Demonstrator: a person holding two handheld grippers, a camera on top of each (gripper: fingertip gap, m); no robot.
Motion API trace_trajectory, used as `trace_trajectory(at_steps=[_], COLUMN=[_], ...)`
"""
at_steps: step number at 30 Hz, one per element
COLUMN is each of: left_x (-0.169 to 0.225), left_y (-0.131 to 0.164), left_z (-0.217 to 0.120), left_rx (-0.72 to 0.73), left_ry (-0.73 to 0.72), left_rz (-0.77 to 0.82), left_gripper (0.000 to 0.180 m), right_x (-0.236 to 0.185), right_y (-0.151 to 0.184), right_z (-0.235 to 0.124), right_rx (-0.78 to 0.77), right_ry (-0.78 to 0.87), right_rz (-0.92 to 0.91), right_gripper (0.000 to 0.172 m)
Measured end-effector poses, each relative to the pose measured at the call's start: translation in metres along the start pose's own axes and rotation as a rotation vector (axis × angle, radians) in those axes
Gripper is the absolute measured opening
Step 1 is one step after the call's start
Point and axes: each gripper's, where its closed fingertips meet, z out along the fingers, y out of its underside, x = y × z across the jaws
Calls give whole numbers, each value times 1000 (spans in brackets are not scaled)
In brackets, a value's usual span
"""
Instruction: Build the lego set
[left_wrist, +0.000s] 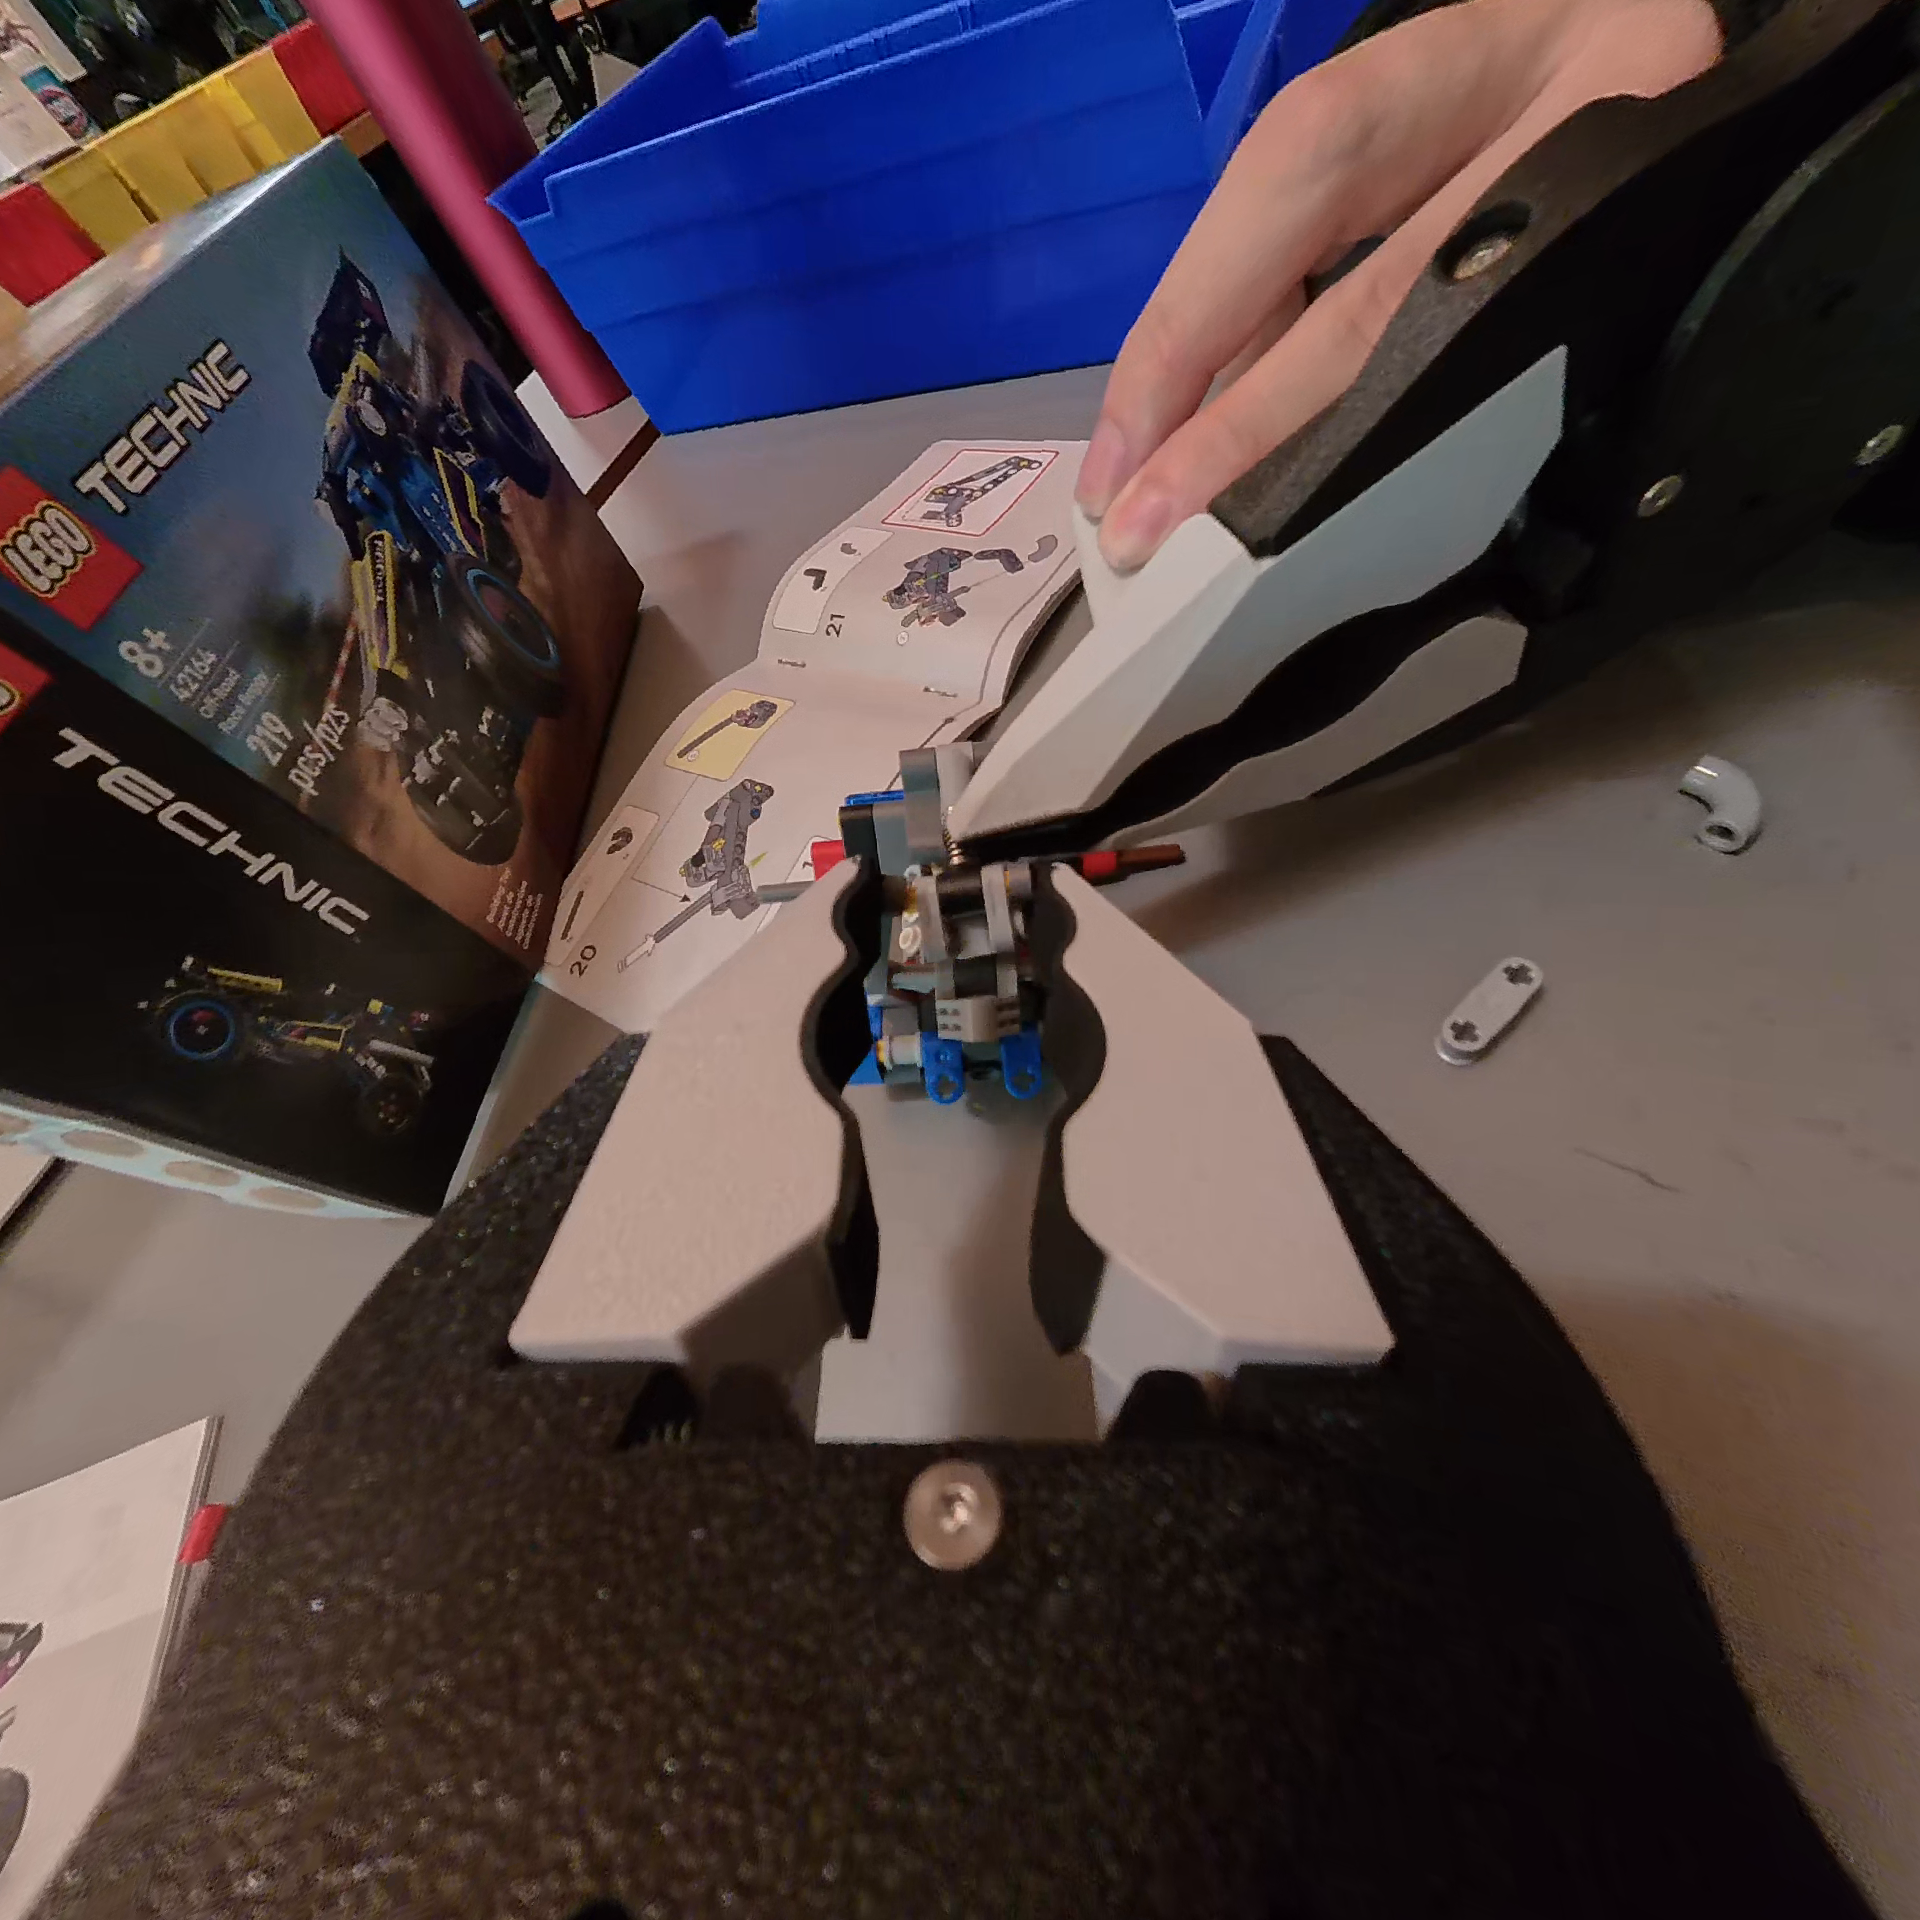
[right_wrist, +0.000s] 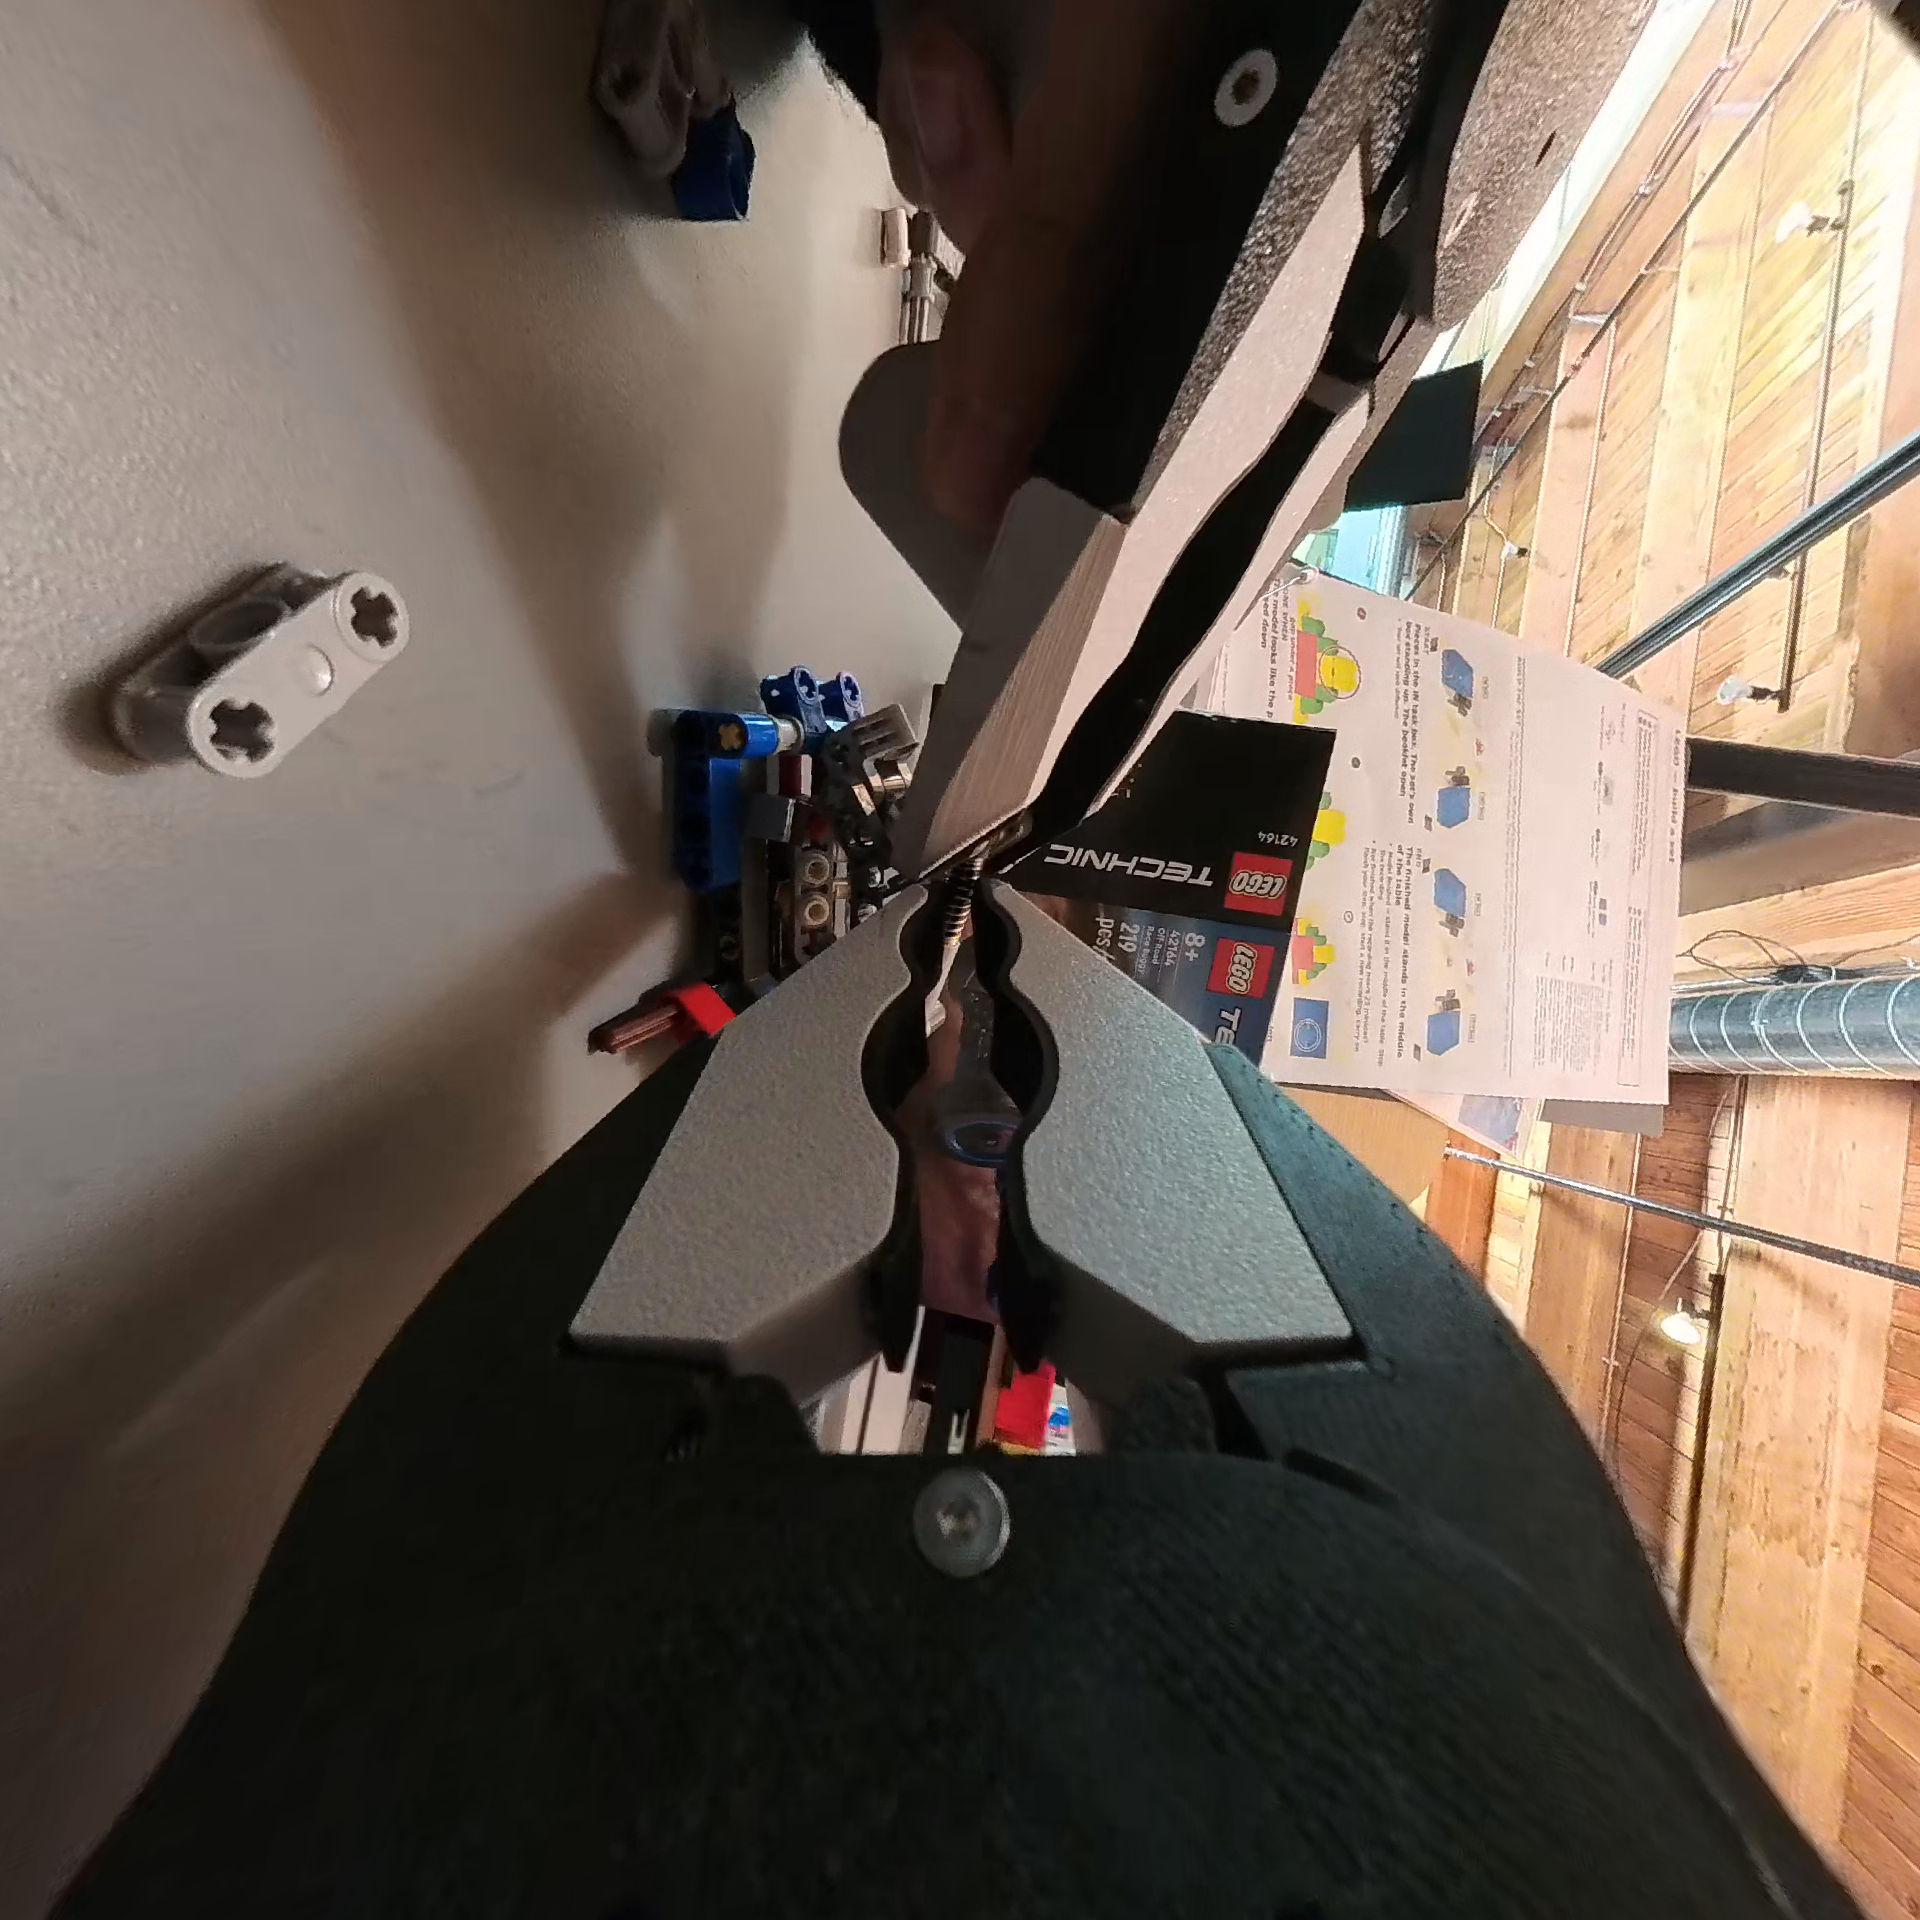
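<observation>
Two grippers meet mid-table: left gripper (left_wrist: 951, 883) clamps the brick-built chassis (left_wrist: 951, 997) by its stiff grey frame; right gripper (right_wrist: 961, 899) pinches a small springy shock absorber (right_wrist: 958, 902), likely slippery.

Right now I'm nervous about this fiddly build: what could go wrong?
1. The spring part in the right hand-held gripper is pinched only near the fingertips, so it may flick out.
2. The left hand-held gripper clamps the brick assembly; sideways pushing may pop pieces apart.

Dim warm light, fisheye edges
</observation>
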Motion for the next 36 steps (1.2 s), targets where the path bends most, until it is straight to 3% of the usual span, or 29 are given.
trace_trajectory(at_steps=[5, 16, 23, 28, 31, 36], left_x=[-1, 0, 0, -11, -11, -5], left_y=[0, 3, 10, 20, 25, 26], left_z=[0, 1, -8, -10, -10, -8], left_rx=[1, -20, -79, -128, -155, -156], left_ry=[-4, -8, 113, 96, 107, 152], left_rz=[3, 52, -4, -81, -106, -126], left_gripper=[26, 46, 56, 55, 55, 55], right_x=[0, 1, 3, 9, 10, 1], right_y=[0, 1, 9, 14, 21, 20], right_z=[0, -1, 1, -2, -8, -26], right_rx=[3, 12, -7, -10, 8, 144], right_ry=[4, 24, 35, 52, 11, -198], right_rz=[11, 49, 78, 124, 230, 627], right_gripper=[2, 2, 2, 2, 10, 31])
